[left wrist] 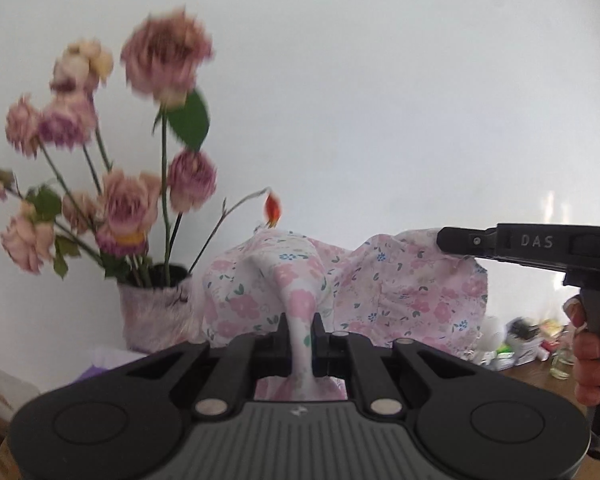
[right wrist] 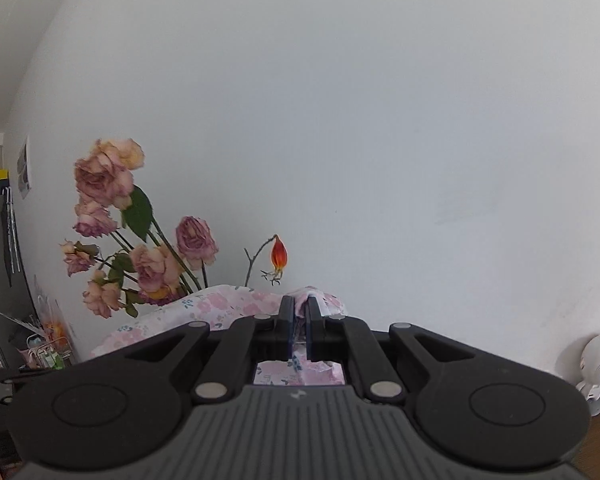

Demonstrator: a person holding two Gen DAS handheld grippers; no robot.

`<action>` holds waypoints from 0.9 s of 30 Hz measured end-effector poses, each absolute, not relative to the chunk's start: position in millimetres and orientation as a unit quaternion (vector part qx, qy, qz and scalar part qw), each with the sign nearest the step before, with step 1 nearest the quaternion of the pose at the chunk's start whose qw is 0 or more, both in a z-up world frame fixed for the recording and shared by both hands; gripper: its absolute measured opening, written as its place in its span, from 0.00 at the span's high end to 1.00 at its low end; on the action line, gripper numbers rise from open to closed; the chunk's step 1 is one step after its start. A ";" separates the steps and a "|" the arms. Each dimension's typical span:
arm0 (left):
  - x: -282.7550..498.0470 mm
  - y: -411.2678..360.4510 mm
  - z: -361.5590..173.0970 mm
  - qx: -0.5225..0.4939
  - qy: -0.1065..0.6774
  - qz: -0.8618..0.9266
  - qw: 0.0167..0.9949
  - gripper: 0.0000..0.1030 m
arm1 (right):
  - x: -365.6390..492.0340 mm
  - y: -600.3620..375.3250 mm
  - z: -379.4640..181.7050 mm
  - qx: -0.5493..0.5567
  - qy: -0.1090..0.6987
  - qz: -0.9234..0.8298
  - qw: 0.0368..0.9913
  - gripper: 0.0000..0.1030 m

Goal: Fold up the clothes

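Note:
A pink floral garment (left wrist: 404, 292) hangs lifted in the air in front of a white wall. My left gripper (left wrist: 302, 326) is shut on a bunched fold of it that runs up between the fingers. In the left wrist view my right gripper (left wrist: 446, 240) comes in from the right, held by a hand (left wrist: 592, 356), and pinches the cloth's upper right edge. In the right wrist view my right gripper (right wrist: 299, 304) is shut on an edge of the floral garment (right wrist: 220, 306), which spreads off to the left.
A vase of dried pink roses (left wrist: 156, 304) stands at left, close behind the cloth, with a red bud (left wrist: 272, 205) on a thin stem. Small clutter (left wrist: 528, 340) lies on a wooden table at right. A white round figure (right wrist: 598, 360) sits by the wall.

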State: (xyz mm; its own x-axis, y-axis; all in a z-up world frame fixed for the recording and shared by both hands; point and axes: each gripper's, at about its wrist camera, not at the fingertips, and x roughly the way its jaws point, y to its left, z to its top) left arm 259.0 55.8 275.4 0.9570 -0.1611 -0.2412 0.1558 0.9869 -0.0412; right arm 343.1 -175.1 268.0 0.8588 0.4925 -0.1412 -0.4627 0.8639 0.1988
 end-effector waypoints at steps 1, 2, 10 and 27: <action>244.3 54.0 280.3 -0.008 0.115 -0.089 0.989 0.94 | 332.5 -179.7 273.4 0.076 0.089 0.251 0.961 0.95; 229.6 52.1 285.2 -0.006 0.108 -0.097 0.989 0.94 | 321.6 -184.6 276.3 0.073 0.088 0.253 0.961 0.95; 109.4 12.1 280.1 0.013 0.118 -0.194 0.974 0.94 | 247.7 -228.5 260.3 0.059 0.121 0.255 0.958 0.95; 86.9 -67.6 97.5 -0.012 0.359 -0.358 0.862 0.94 | 230.7 -283.0 58.0 0.041 0.345 0.161 0.924 0.95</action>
